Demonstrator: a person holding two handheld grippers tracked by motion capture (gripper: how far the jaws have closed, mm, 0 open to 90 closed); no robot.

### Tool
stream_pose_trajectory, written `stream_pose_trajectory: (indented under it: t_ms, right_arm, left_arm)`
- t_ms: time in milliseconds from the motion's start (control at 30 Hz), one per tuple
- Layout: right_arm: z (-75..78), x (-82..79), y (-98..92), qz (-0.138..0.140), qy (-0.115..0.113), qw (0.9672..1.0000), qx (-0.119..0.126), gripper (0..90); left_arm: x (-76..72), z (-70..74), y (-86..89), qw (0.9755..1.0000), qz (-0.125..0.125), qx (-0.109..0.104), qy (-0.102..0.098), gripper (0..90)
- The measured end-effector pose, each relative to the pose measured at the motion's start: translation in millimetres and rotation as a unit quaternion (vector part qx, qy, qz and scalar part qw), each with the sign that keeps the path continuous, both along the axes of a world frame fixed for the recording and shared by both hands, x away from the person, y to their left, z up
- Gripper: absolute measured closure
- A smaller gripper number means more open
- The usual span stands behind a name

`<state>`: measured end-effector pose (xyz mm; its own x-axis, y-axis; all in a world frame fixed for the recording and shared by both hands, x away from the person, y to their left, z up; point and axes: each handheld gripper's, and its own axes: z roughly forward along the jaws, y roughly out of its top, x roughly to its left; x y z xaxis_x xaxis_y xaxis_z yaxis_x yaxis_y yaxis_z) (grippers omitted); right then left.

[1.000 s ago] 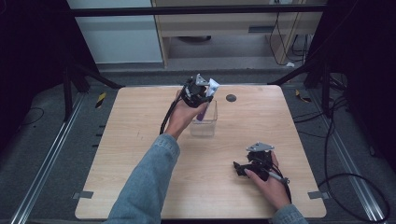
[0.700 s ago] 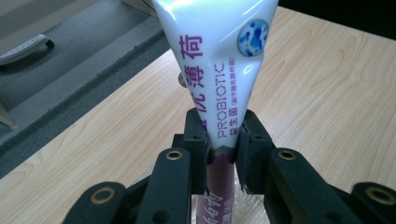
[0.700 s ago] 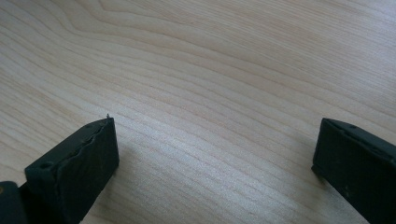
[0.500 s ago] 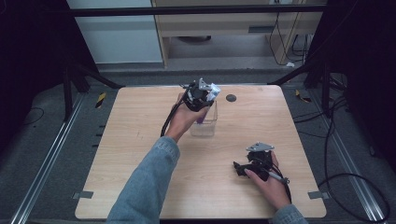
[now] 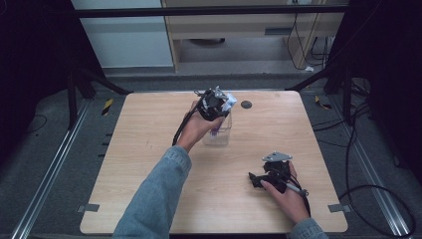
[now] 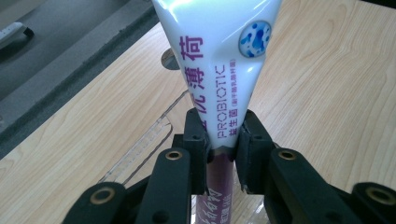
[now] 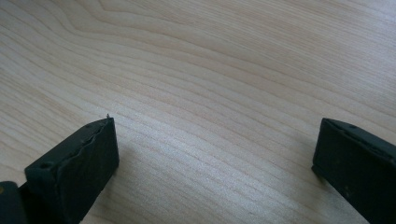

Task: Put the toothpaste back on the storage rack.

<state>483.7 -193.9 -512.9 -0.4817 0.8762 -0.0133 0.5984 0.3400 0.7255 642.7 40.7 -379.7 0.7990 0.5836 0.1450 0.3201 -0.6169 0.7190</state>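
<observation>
A white and purple tube point(image 6: 219, 70) printed "PROBIOTIC" is pinched near its purple part by my left gripper point(image 6: 222, 149), which is shut on it. In the high view the left gripper point(image 5: 215, 105) hangs over a clear plastic box point(image 5: 219, 134) at the table's far middle, and the tube point(image 5: 229, 102) points down into it. The box's clear rim point(image 6: 149, 137) lies just below the jaws. My right gripper point(image 5: 255, 180) rests low at the near right of the table; its jaws point(image 7: 215, 158) stand wide apart over bare wood with nothing between them.
The wooden table point(image 5: 149, 164) has a small dark round hole point(image 5: 246, 104) near its far edge, right of the box. A sleeved forearm point(image 5: 159, 194) crosses the near middle. Metal frame legs and cables lie on the floor around the table.
My left gripper with the tube has sunk slightly toward the clear box. The right gripper has stayed where it was.
</observation>
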Motion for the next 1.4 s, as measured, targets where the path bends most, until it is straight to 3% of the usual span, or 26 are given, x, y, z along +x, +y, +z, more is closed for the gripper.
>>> stream_pose_trajectory:
  t_ms: [467, 1133, 1400]
  right_arm:
    - [0.0, 0.0, 0.0, 0.0, 0.0, 1.0, 0.0, 0.5]
    - [0.0, -0.1, 0.1, 0.0, 0.0, 1.0, -0.001, 0.6]
    - [0.1, -0.1, 0.1, -0.001, 0.0, 1.0, -0.001, 0.6]
  left_arm:
    - [3.2, -3.9, 1.7, 0.9998, 0.011, 0.01, 0.013, 75.8]
    - [15.9, -7.4, -1.9, 0.9984, 0.045, -0.016, 0.03, 75.2]
    - [17.9, -7.9, -6.5, 0.9982, 0.052, -0.013, 0.029, 74.8]
